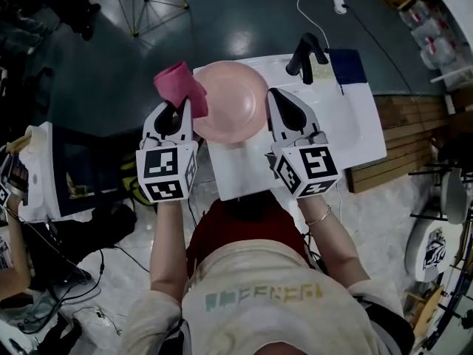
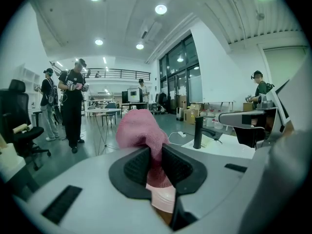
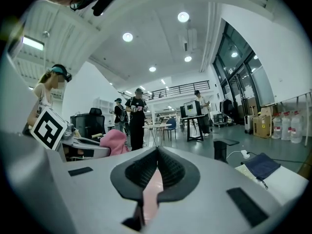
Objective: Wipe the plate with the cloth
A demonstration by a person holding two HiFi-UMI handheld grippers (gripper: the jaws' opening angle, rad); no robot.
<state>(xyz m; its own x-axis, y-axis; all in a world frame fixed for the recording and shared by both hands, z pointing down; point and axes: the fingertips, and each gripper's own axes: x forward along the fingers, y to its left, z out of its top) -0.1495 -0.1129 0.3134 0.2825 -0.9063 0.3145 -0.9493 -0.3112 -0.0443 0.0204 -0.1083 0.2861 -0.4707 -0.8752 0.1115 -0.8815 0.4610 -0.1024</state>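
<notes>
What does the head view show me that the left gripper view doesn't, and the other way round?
Head view only: the whole pink plate, its rim clamped by the right gripper, above the white sink top. Left gripper view only: the left gripper pinching a fold of the pink cloth close up, and people standing in the hall. Both: the pink cloth and the black faucet.

Your right gripper [image 3: 156, 155] has its jaws closed on the thin pink plate [image 3: 151, 191], which you see edge-on between the pads. The pink cloth [image 3: 115, 141] is bunched at left, near a black-and-white marker cube [image 3: 48, 127].
</notes>
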